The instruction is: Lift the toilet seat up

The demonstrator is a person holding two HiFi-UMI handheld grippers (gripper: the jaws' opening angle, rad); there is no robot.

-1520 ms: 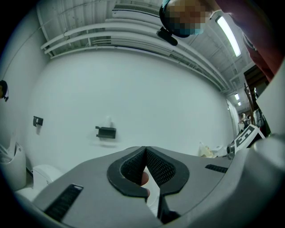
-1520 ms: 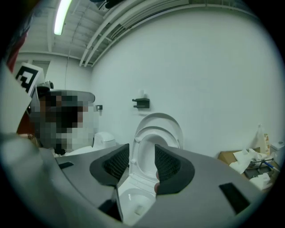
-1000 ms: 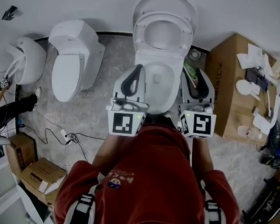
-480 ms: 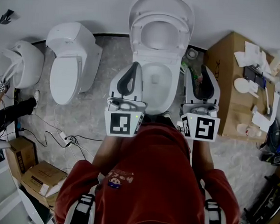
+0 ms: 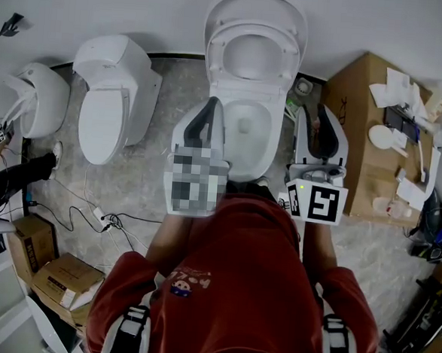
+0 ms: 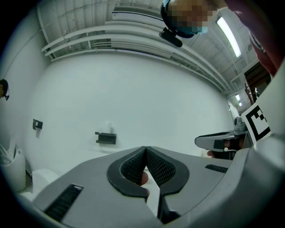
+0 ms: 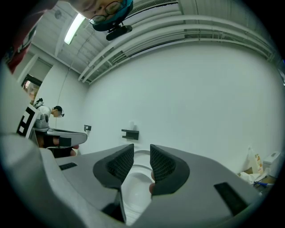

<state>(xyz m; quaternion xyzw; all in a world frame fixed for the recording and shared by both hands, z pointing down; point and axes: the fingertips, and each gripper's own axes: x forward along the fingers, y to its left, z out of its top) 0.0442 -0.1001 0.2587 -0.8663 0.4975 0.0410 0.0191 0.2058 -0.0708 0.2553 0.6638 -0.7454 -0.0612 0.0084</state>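
Observation:
The white toilet's bowl point(image 5: 273, 134) stands at the middle of the head view. Its seat point(image 5: 215, 49) is tipped up against the raised lid point(image 5: 256, 2) at the wall. My left gripper point(image 5: 211, 107) hovers over the bowl's left rim; in the left gripper view its jaws point(image 6: 145, 149) are shut tip to tip on nothing. My right gripper point(image 5: 317, 114) is just off the bowl's right side. Its jaws point(image 7: 141, 149) have just been closing and stand a narrow gap apart, with nothing between them. Through that gap the toilet point(image 7: 139, 167) shows beyond.
A second toilet point(image 5: 109, 96) and another white fixture point(image 5: 38, 95) stand at the left. A cardboard box point(image 5: 355, 144) piled with papers sits close to my right gripper. Cables point(image 5: 105, 217) and small boxes point(image 5: 63, 278) lie on the floor at lower left. A dark bracket point(image 7: 130, 133) is on the wall.
The right gripper's jaws have narrowed and it has shifted slightly away from the bowl. The left gripper has stayed put. The seat stands raised throughout.

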